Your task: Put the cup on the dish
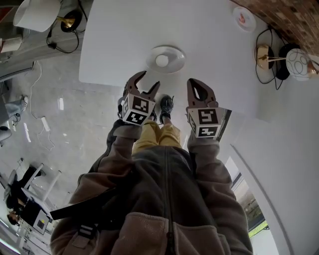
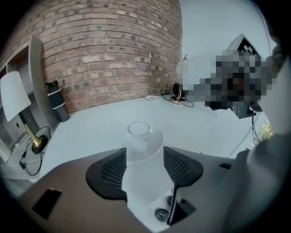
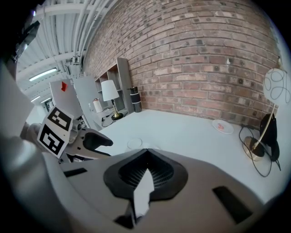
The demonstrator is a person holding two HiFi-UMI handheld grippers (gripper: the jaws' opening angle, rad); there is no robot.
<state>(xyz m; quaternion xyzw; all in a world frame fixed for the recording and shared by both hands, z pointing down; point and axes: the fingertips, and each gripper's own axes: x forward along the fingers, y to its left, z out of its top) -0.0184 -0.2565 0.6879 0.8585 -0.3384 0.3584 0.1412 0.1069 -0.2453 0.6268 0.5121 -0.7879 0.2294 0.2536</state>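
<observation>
A clear glass cup (image 1: 162, 61) (image 2: 138, 135) stands upright on a white dish (image 1: 174, 56) (image 2: 156, 141) near the front edge of the white table (image 1: 199, 30). My left gripper (image 1: 151, 79) (image 2: 144, 160) is open just short of the dish, with nothing between its jaws and the cup a little ahead of them. My right gripper (image 1: 198, 87) (image 3: 146, 157) is shut and empty, held to the right of the dish over the table's edge. In the right gripper view the cup (image 3: 135, 144) peeks over the jaws, with the left gripper (image 3: 97, 140) beside it.
A small plate with a red mark (image 1: 244, 20) (image 3: 222, 126) lies at the far right. A globe lamp (image 1: 300, 63) with cables stands by the brick wall, and a white-shade lamp (image 1: 37, 12) and a dark bottle (image 2: 57, 101) stand at the far left. The person's shoes (image 1: 166, 105) are below the table edge.
</observation>
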